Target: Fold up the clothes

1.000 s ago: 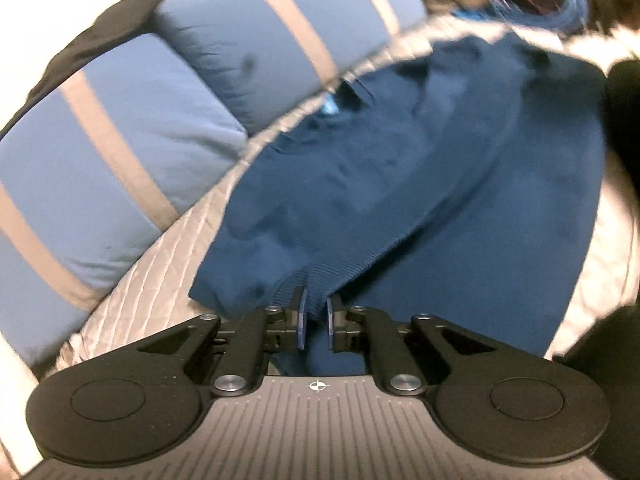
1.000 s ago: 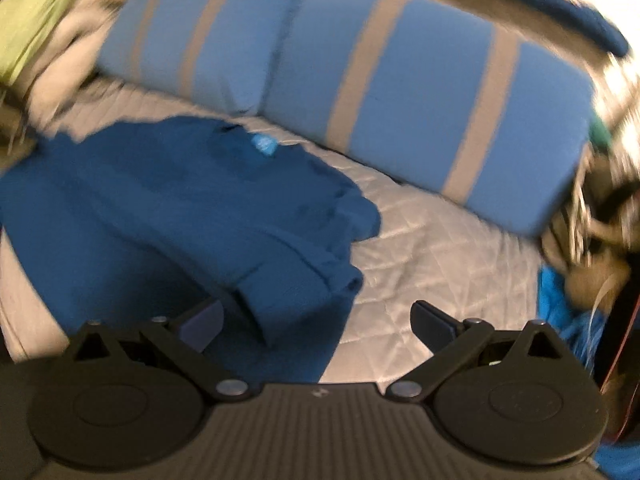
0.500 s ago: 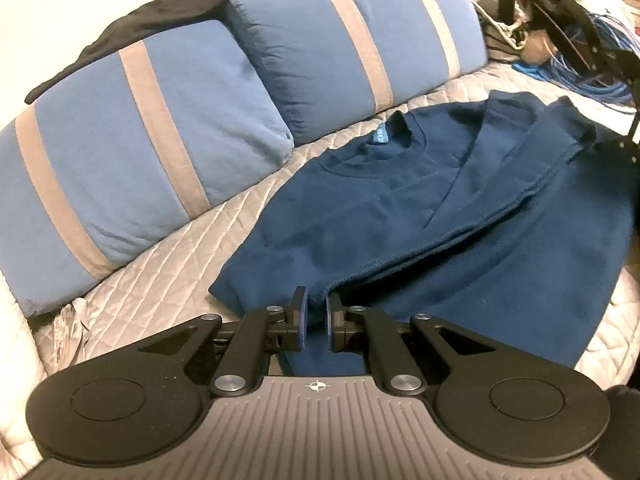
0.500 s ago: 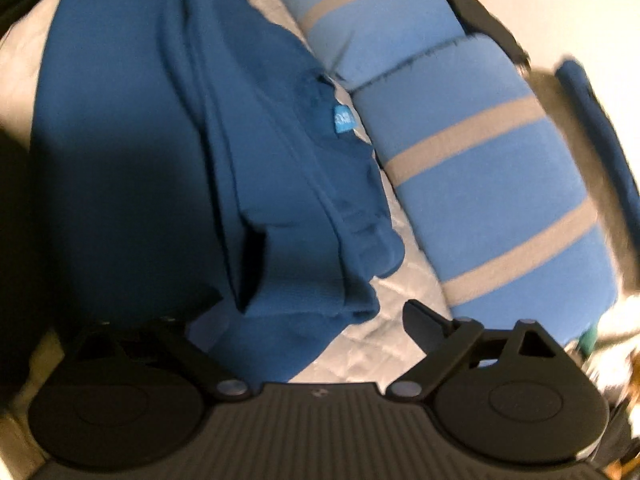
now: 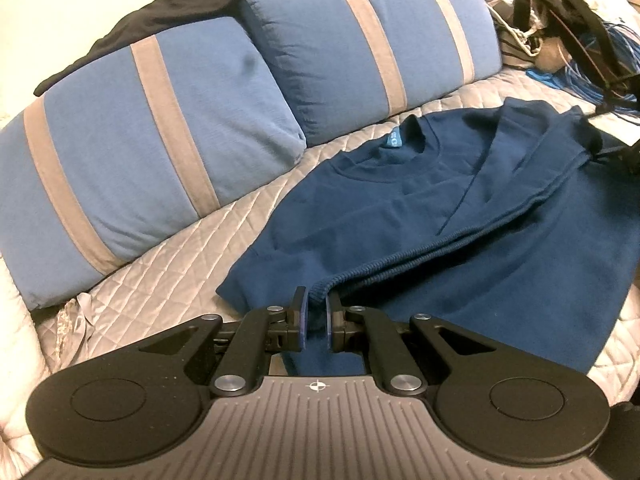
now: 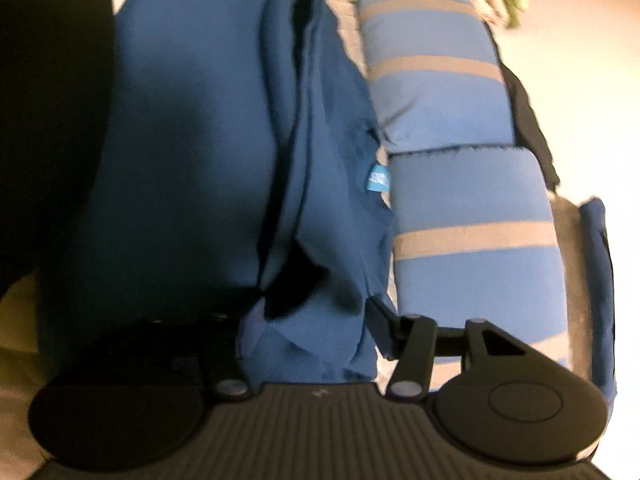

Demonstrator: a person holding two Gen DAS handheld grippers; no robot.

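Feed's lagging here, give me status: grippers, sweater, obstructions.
Left gripper shut on sweater hem. Right gripper around bunched sweater edge, closure unclear. Sweater part-folded on quilt. Pillows close alongside.

Navy sweater (image 5: 400, 200), partly folded, flat on quilt, collar toward pillows

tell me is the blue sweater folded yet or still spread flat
Partly folded: on the sweater a sleeve lies across the chest toward the left tool, shut on its ribbed cuff; the body below is still spread on the quilt.
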